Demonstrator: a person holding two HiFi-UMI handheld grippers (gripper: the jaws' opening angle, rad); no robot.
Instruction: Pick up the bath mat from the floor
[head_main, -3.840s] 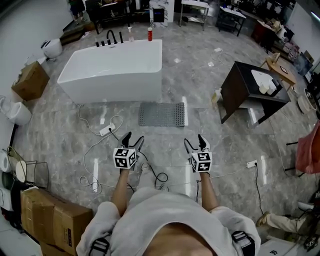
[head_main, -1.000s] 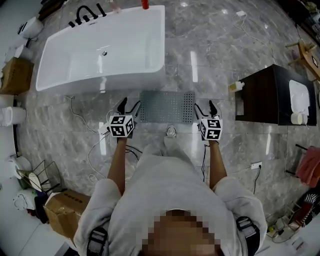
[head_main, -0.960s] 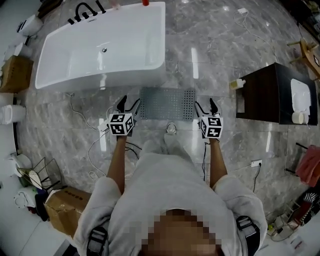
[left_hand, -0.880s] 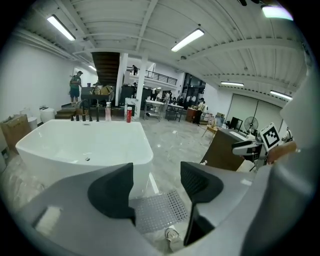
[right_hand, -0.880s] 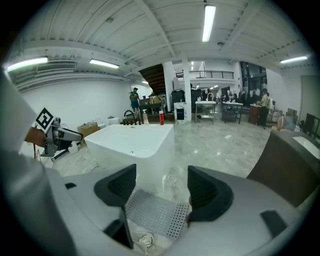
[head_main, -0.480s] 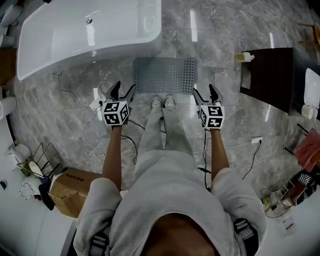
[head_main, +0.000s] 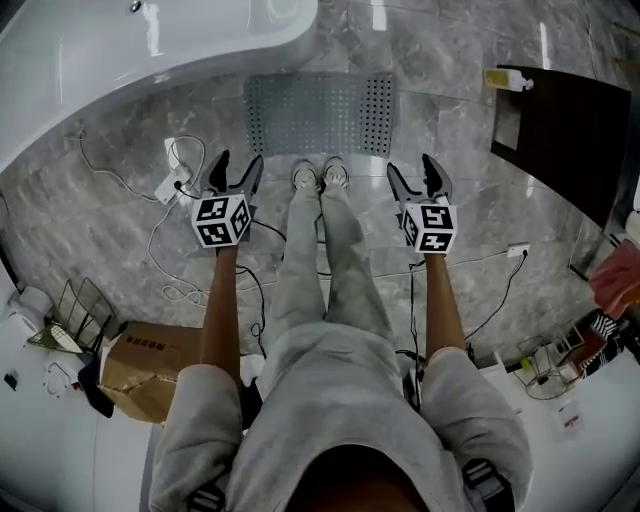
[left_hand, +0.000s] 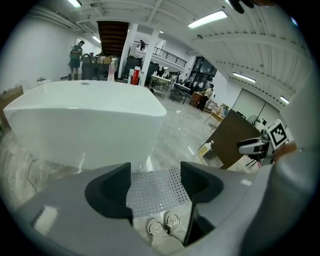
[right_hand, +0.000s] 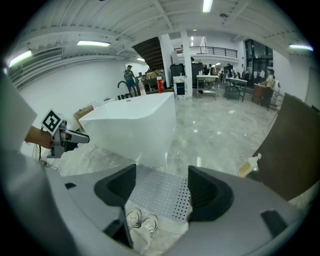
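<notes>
Bath mat (head_main: 320, 112) is seen flat beyond the fingertips; left gripper (head_main: 236, 166) and right gripper (head_main: 413, 170) are held with fingers apart.

Glossy grey marble floor (head_main: 80, 215) runs throughout. A white tub (head_main: 130, 50) sits at upper left, a dark cabinet (head_main: 560, 120) at upper right and a cardboard box (head_main: 135, 365) at lower left. A power strip (head_main: 165, 186) lies near the tub. Strip lights (left_hand: 208, 19) cross the white ceiling.

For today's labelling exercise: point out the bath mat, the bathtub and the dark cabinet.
bath mat (head_main: 315, 112), head view, its middle.
bathtub (head_main: 150, 85), head view, its near rim.
dark cabinet (head_main: 560, 130), head view, its top.
</notes>
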